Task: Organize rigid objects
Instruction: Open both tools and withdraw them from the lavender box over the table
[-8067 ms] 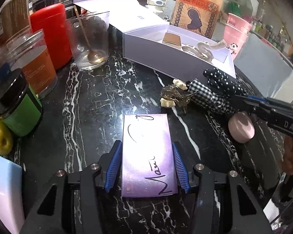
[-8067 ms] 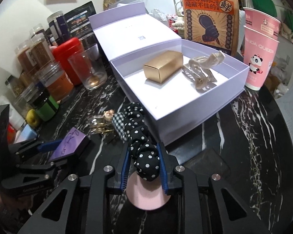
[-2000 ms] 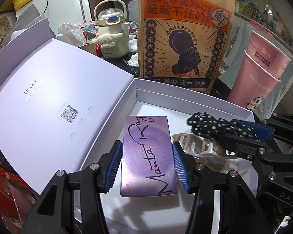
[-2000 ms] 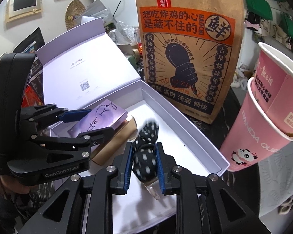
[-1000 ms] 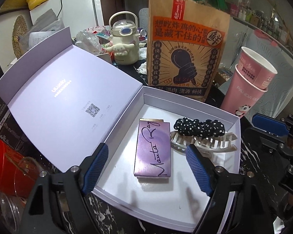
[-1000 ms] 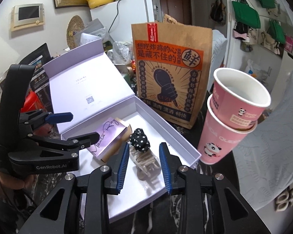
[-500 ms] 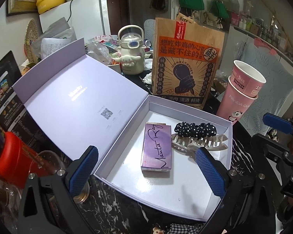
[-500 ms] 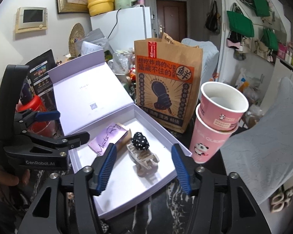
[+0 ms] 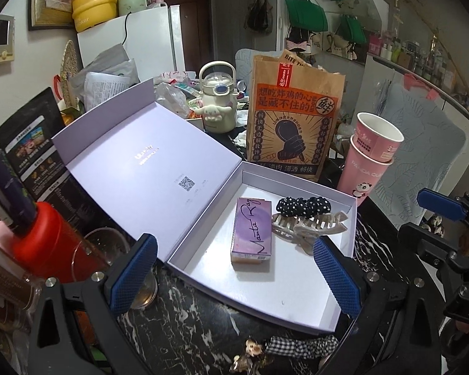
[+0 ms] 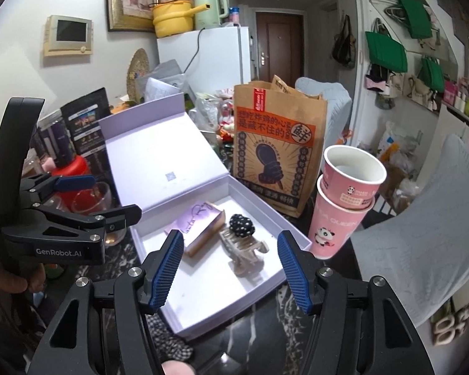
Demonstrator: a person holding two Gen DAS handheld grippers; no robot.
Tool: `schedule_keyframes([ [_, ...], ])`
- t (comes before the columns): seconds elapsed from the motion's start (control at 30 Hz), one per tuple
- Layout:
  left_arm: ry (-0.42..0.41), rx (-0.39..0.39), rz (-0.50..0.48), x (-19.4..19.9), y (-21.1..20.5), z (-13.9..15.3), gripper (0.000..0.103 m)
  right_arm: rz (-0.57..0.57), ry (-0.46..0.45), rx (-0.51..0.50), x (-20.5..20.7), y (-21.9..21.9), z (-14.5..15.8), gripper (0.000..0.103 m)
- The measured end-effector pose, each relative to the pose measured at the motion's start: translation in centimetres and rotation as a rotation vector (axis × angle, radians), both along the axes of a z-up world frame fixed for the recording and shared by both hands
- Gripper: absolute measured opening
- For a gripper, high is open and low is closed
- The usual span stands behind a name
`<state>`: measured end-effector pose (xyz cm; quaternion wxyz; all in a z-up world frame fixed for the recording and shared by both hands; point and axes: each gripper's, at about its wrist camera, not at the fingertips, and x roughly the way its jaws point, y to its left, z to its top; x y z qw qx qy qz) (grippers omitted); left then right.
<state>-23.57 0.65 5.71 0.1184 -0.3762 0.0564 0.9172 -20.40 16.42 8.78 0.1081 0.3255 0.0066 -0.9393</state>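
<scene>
An open lilac gift box stands on the black marble table. Inside lie a purple signed box on top of a gold box, a beige claw clip and a black polka-dot hair clip. My left gripper is open and empty, held back above the box's near edge. My right gripper is open and empty, also pulled back above the box. A checkered clip and a small gold clip lie on the table in front of the box.
A brown paper bag stands behind the box. Stacked pink paper cups stand at its right. A red canister, a glass and jars crowd the left. The box lid leans open to the left.
Both grippers released their items into the box, the purple box and the polka-dot clip, then opened wide and drew back and up away from it.
</scene>
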Motion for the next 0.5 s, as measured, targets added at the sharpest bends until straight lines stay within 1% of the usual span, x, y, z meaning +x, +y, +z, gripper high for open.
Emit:
schedule_keyframes([
  [0.3,0.026,0.009,0.005,3.3,-0.5,0.9,0.102,0.017,0.015,-0.007,2.9,-0.4,0.3,0.063],
  [0.5,0.029,0.014,0.012,5.6,-0.6,0.9,0.102,0.034,0.021,-0.023,4.8,-0.5,0.0,0.063],
])
